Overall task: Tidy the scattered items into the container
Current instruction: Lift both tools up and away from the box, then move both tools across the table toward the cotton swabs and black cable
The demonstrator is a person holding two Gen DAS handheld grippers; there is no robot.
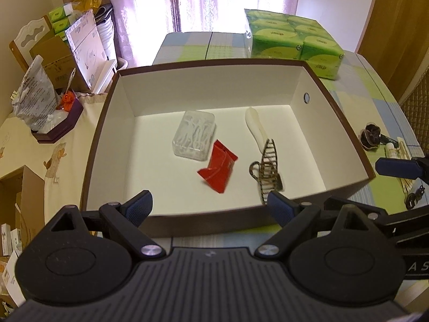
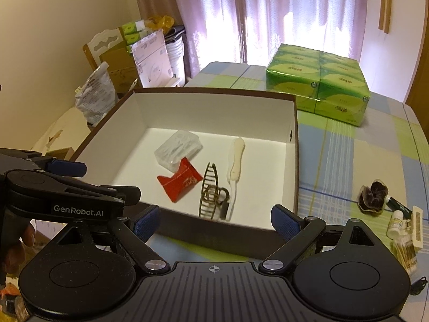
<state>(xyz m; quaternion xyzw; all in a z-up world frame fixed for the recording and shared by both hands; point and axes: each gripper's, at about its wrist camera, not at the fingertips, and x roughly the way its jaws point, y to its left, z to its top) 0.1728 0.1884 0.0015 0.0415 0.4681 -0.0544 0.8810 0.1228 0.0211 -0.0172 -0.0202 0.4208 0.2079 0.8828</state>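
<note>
Flanking the box (image 1: 346, 123), both tongs (image 1: 210, 209) (image 2: 214, 221) wide open, empty; tissue packs (image 2: 319, 86) behind.

"GenRobot.AI" is showing in white on left gripper (image 2: 77, 185) arm, frame left; "A S" fragment is showing at lower-right edge of left view.

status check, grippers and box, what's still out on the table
Left gripper open, empty; right gripper open, empty. Box holds clear case, red packet, hair claw. Scrunchie, small bottles still out right. Path clear.
</note>
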